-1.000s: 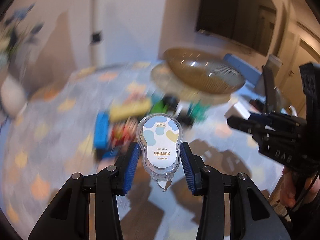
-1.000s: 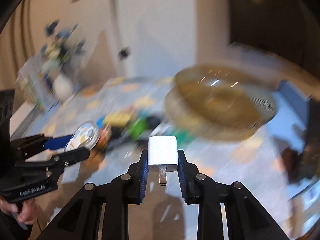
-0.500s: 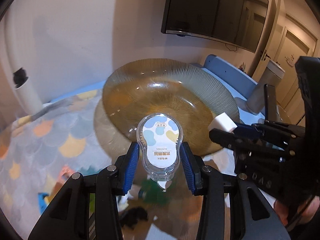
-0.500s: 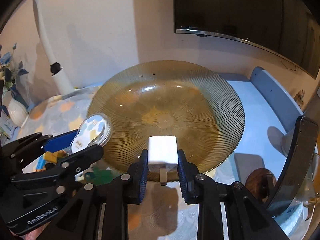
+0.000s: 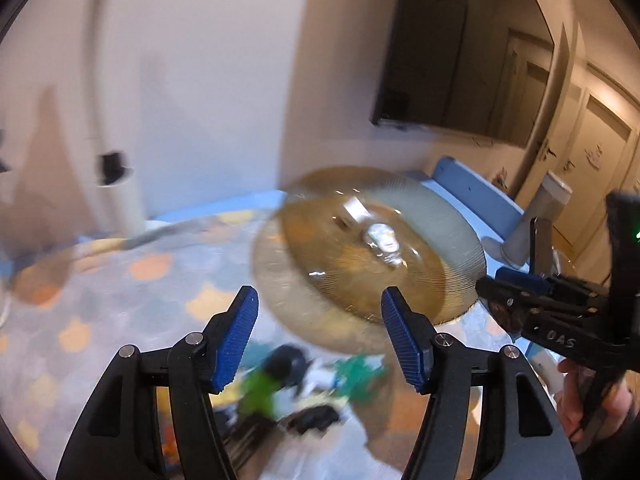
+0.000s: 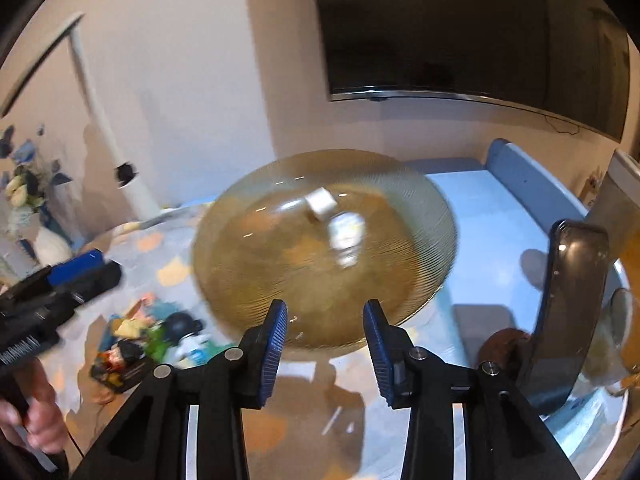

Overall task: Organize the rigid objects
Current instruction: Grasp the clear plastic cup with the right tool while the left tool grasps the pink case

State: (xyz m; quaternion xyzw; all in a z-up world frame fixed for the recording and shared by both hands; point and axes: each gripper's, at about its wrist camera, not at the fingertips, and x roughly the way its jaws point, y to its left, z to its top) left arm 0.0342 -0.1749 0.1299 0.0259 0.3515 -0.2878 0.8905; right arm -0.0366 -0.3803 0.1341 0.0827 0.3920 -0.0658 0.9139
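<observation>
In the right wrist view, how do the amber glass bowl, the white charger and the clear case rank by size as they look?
Largest to smallest:
1. amber glass bowl, by far.
2. clear case and white charger: both lie blurred inside the bowl and look about alike, so I cannot rank them.

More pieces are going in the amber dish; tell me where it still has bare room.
Amber dish: its left and near parts look bare, though blurred. The white charger and clear tape dispenser sit close together right of centre. Crowded: the toy pile on the tablecloth, left of the dish.

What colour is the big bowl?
Amber-brown see-through glass with fine ribbed lines; the big bowl shows best in the right wrist view.
</observation>
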